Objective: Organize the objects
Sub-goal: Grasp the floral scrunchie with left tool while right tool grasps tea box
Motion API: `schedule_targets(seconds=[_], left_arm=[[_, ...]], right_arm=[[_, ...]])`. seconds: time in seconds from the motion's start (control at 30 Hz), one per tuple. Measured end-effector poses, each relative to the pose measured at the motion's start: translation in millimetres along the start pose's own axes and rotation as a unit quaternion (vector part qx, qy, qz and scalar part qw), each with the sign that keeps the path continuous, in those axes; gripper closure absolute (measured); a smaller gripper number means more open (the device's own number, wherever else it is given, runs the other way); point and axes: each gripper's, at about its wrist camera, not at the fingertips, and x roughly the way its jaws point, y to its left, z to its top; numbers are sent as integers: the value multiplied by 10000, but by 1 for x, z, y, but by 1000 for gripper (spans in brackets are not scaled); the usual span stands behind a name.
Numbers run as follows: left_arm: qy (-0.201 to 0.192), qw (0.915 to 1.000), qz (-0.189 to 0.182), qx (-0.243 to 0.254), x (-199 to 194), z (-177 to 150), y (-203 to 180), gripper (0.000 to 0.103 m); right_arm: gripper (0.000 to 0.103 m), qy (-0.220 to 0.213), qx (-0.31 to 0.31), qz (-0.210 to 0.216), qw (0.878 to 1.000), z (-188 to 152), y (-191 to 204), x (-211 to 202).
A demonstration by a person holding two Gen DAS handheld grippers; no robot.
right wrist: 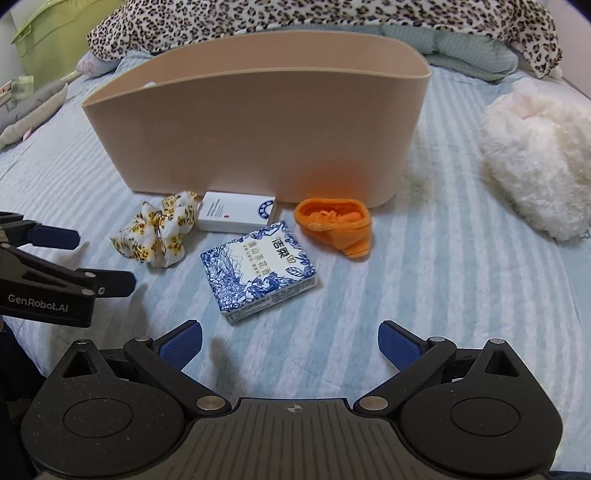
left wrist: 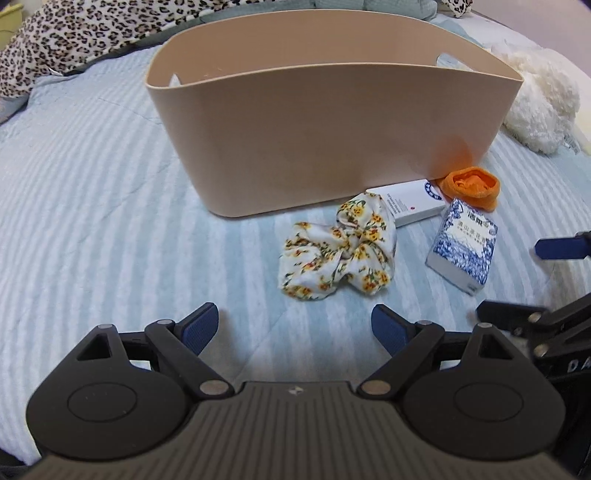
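Observation:
A tall beige bin (left wrist: 325, 129) (right wrist: 258, 129) stands on the striped bed. In front of it lie a floral scrunchie (left wrist: 336, 254) (right wrist: 159, 232), a white box (left wrist: 410, 205) (right wrist: 236, 216), a blue-patterned tissue pack (left wrist: 463, 245) (right wrist: 258, 269) and an orange cloth (left wrist: 472, 186) (right wrist: 336, 225). My left gripper (left wrist: 295, 328) is open and empty, just short of the scrunchie. My right gripper (right wrist: 290, 345) is open and empty, just short of the tissue pack. Each gripper shows in the other's view, the right one (left wrist: 524, 280) at the right edge and the left one (right wrist: 92, 258) at the left edge.
A fluffy white plush (left wrist: 535, 99) (right wrist: 539, 158) lies right of the bin. A leopard-print blanket (left wrist: 74, 33) (right wrist: 295, 18) and grey-green pillows (right wrist: 461, 48) run along the back. A green container (right wrist: 55, 33) stands at the far left.

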Motion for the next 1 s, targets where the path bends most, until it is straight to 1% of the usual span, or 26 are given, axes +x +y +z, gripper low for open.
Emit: schedule_targets(seconds=[0.13, 0.33, 0.47, 0.53, 0.57, 0.6, 0.63, 0.7, 0.73, 0.8, 0.9, 1.0], left_arm=[[-94, 9998, -150, -93, 10, 7, 1, 13], [-330, 9990, -290, -38, 21, 15, 3, 13], [-487, 9984, -274, 7, 25, 19, 2, 13], [-604, 9978, -276, 70, 26, 17, 1, 16], [-621, 9977, -255, 107, 26, 16, 0, 24], [-639, 9976, -226, 151, 26, 16, -1, 31], [-659, 9974, -212, 202, 24, 15, -1, 35], [-667, 9973, -209, 247, 21, 15, -2, 49], [-651, 9973, -243, 239, 19, 15, -1, 52], [-644, 9972, -283, 266, 16, 15, 0, 72], [-631, 9971, -302, 314, 15, 14, -3, 91], [-600, 9971, -378, 260, 14, 10, -6, 93]], right_arm=[[0, 15, -61, 32, 10000, 5, 2, 11], [1, -99, -155, 81, 9998, 15, 7, 22], [9, -172, -282, 85, 9994, 20, 12, 26], [15, -171, -343, 91, 9992, 20, 15, 28], [18, -168, -365, 102, 9991, 20, 16, 28], [24, -187, -379, 116, 9990, 20, 17, 28], [29, -205, -384, 135, 9990, 19, 18, 27], [35, -253, -380, 163, 9988, 17, 19, 25], [37, -265, -375, 168, 9988, 17, 19, 24], [38, -285, -370, 177, 9988, 15, 18, 21], [39, -268, -437, 180, 9985, 12, 19, 17], [39, -283, -435, 167, 9985, 6, 17, 10]])
